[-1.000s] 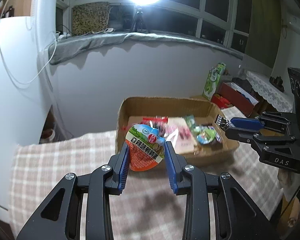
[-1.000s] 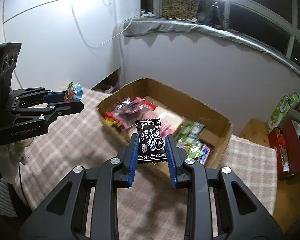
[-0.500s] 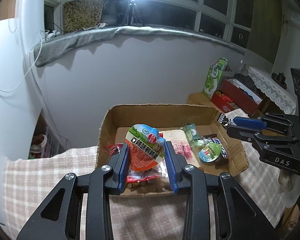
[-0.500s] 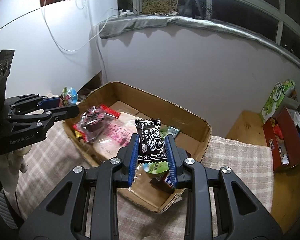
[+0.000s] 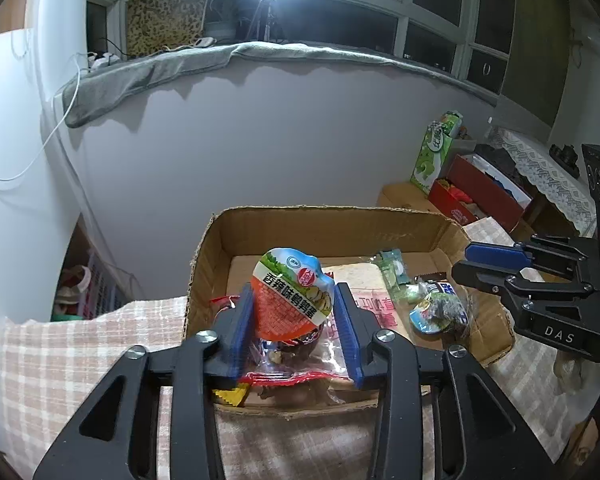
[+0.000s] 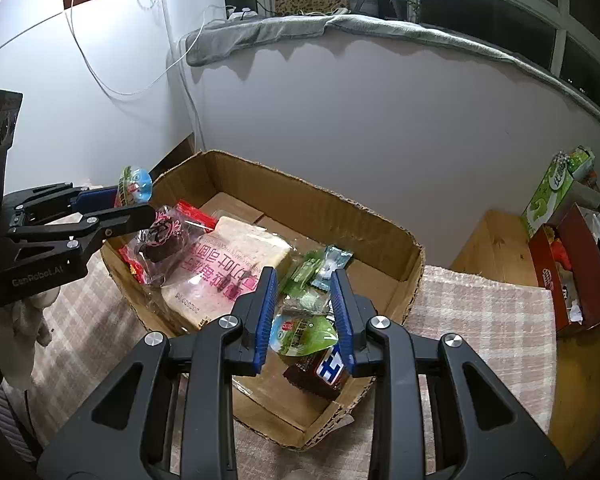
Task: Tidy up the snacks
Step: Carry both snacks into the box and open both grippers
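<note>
An open cardboard box (image 5: pixel 320 210) (image 6: pixel 300 188) of snacks sits on a checked cloth. My left gripper (image 5: pixel 294 292) hovers over the box's near left corner. Its jaws are opening, and an orange and green snack pouch (image 5: pixel 292 296) stands upright between them, still touching both pads. The right wrist view shows this left gripper (image 6: pixel 140 204) with the pouch (image 6: pixel 134 186) at its tip. My right gripper (image 6: pixel 305 278) (image 5: pixel 466 260) hangs over the box's right end. Its pads are narrowly apart with nothing between them. Below it lie a green pouch (image 6: pixel 304 336) and a dark chocolate bar (image 6: pixel 324 368).
Inside the box lie a bread pack (image 6: pixel 236 264), a clear red-edged bag (image 6: pixel 164 236) and small green packets (image 6: pixel 320 268). A green carton (image 5: pixel 436 152) and a red box (image 5: pixel 480 192) stand to the right. A grey wall rises just behind the box.
Both grippers moved forward and now hang over the box. The black packet that the right gripper held is gone from between its pads. The left jaws stand slightly wider.
</note>
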`<state>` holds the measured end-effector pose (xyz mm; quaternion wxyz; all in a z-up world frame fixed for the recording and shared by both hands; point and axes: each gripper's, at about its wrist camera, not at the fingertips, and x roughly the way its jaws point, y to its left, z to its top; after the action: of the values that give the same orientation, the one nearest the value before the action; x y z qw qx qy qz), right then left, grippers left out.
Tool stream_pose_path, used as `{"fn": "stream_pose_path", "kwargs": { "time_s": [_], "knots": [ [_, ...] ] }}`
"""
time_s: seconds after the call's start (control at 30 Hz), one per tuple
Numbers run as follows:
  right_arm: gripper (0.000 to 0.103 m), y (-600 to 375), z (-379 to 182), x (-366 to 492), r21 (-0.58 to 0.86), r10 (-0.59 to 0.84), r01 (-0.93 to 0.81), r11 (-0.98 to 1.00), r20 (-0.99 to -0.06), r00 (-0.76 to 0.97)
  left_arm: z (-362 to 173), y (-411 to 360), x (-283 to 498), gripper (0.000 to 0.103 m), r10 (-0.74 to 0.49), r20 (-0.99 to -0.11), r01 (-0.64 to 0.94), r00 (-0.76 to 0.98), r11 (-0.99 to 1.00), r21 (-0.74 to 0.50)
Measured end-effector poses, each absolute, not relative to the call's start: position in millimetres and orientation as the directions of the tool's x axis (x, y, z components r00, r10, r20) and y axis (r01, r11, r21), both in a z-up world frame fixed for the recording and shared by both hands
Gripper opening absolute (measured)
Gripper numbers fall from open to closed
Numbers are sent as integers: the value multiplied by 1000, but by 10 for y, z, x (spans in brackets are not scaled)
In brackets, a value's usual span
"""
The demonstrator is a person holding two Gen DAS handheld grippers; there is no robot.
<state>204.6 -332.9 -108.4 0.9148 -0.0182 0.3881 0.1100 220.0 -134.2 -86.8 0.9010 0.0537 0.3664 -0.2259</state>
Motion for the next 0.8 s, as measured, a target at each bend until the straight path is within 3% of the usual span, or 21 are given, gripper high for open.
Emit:
{"fn": "stream_pose_path", "kwargs": {
  "time_s": [0.03, 0.1, 0.13, 0.17, 0.8],
  "knots": [
    [31, -3324, -1088, 2053, 51, 188, -218, 975, -716, 672, -870, -1341, 2206, 44, -367, -685, 445, 629, 893, -70],
    [49, -3314, -1092, 2051, 41, 179, -217, 975, -717, 673, -867, -1338, 2208, 49, -366, -683, 440, 632, 895, -71],
    [63, -3317, -1085, 2037, 34, 171, -210, 977, -711, 682, -864, -1334, 2207, 50, -365, -682, 438, 634, 896, -72],
    [67, -3320, -1073, 2022, 29, 165, -204, 979, -704, 691, -860, -1326, 2205, 50, -364, -681, 436, 636, 897, -72],
    [67, -3193, -900, 1666, 25, 160, -196, 980, -683, 713, -707, -1097, 1907, 50, -374, -653, 413, 659, 905, -102]
  ]
}}
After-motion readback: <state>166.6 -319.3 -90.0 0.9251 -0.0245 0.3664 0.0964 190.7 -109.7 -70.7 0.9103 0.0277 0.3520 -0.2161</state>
